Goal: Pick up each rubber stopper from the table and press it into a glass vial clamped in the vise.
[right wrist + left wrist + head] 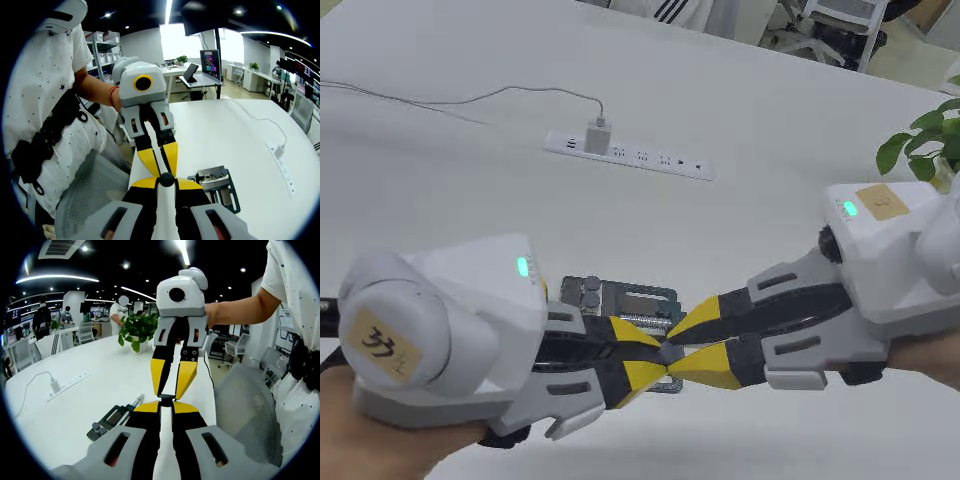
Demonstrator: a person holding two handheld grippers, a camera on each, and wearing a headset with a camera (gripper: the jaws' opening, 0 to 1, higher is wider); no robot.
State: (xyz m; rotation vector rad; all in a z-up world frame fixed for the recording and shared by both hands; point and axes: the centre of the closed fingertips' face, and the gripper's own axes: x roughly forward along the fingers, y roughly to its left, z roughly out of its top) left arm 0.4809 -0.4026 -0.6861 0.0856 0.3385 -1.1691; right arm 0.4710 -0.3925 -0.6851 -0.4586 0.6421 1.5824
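A small dark rubber stopper (668,354) hangs just above the near edge of the metal vise (638,297). My left gripper (658,357) and right gripper (678,352) meet tip to tip on it, both with jaws closed to a point around it. In the left gripper view the stopper (166,399) sits between my own yellow tips (166,405) and the right gripper (167,394) coming down from above. In the right gripper view the stopper (166,179) shows as a dark round knob at my own tips (166,183). Two grey round caps (590,292) stand in the vise's left end.
A white power strip (630,155) with a plugged charger and cable lies farther back on the white table (470,190). A green plant (928,140) stands at the right edge. A mesh chair (245,405) is beside the table, and the person's spotted shirt (55,80) is close.
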